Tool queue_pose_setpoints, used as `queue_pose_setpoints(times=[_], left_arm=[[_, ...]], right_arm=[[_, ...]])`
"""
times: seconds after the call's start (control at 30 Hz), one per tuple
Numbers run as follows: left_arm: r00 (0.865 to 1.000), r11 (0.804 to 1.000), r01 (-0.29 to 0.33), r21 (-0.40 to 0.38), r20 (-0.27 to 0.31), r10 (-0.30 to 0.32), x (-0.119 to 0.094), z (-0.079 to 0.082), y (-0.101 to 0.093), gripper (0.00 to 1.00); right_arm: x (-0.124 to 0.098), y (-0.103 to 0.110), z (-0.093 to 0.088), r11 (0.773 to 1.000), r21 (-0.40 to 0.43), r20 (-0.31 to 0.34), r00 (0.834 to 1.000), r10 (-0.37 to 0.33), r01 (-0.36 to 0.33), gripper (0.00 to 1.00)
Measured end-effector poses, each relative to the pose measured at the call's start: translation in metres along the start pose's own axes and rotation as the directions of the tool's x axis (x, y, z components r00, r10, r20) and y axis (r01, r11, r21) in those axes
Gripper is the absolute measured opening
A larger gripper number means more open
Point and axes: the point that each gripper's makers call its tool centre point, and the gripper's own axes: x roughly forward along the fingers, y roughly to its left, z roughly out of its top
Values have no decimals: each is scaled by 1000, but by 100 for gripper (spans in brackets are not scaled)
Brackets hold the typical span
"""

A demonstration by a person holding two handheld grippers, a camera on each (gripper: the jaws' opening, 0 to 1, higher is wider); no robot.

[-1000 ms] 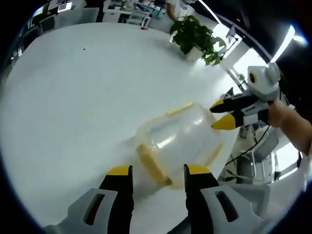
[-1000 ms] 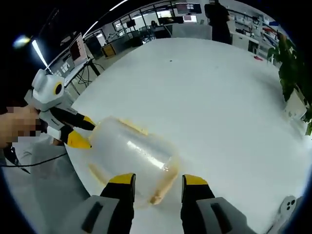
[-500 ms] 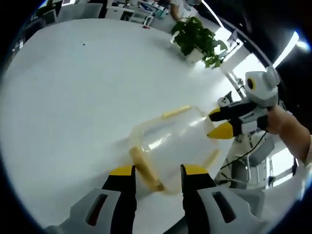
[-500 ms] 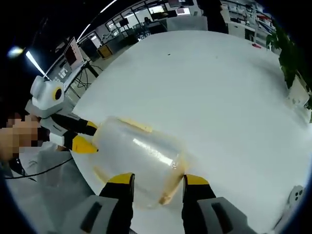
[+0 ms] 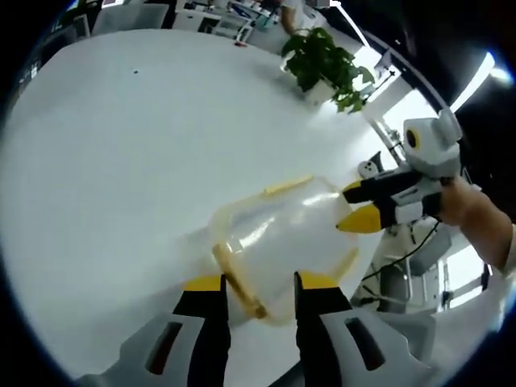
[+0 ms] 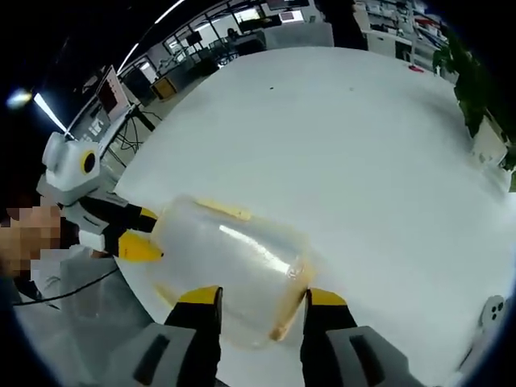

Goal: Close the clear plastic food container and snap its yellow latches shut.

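The clear plastic container [image 5: 282,234] lies on the white table [image 5: 121,145] near its edge, with yellow latches on its sides. One latch [image 5: 239,278] sits between the jaws of my left gripper [image 5: 258,282], which is open and right at the container's near end. My right gripper [image 5: 355,205] comes in from the right, open, tips at the opposite end. In the right gripper view the container [image 6: 230,254] reaches down between the jaws of my open right gripper [image 6: 264,297], a latch [image 6: 286,318] by the right jaw. The left gripper [image 6: 143,232] touches the container's far end.
A potted plant [image 5: 322,64] stands at the far side of the table [image 6: 363,137], also seen as leaves [image 6: 476,89]. A small white object [image 6: 490,310] lies near the table edge. Desks, monitors and cables lie beyond the table. A hand [image 5: 472,205] holds the right gripper.
Both grippers have closed in on the container, which now reaches between each one's jaws. The left jaws have narrowed a little.
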Motion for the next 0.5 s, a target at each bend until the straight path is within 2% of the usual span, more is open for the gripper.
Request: queue_pose_setpoints(times=[0.07,0.1,0.13,0.2,0.23,0.5], left_arm=[[1000,1000,3,-3,0,-3,0,0,0,28],[1000,1000,-5,-18,9,5,1,2,0,28],[1000,1000,-11,-9,4,11,3,2,-1,27],[1000,1000,-3,7,1,3,3,2,0,28],[1000,1000,-6,-17,13,6,4,3,1,28],[1000,1000,-3,-1,11,3,4,4,2,30]], right_arm=[[0,0,0,1000,-3,-5,1000,-3,3,36],[2,11,-4,998,41,-27,999,48,-46,35],[0,3,-4,1000,27,-25,1000,9,-9,34],[1,3,-2,1000,22,-8,1000,15,-14,34],[1,3,-1,999,37,1,1000,15,-15,34],[0,3,-1,999,48,13,1000,21,-22,36]])
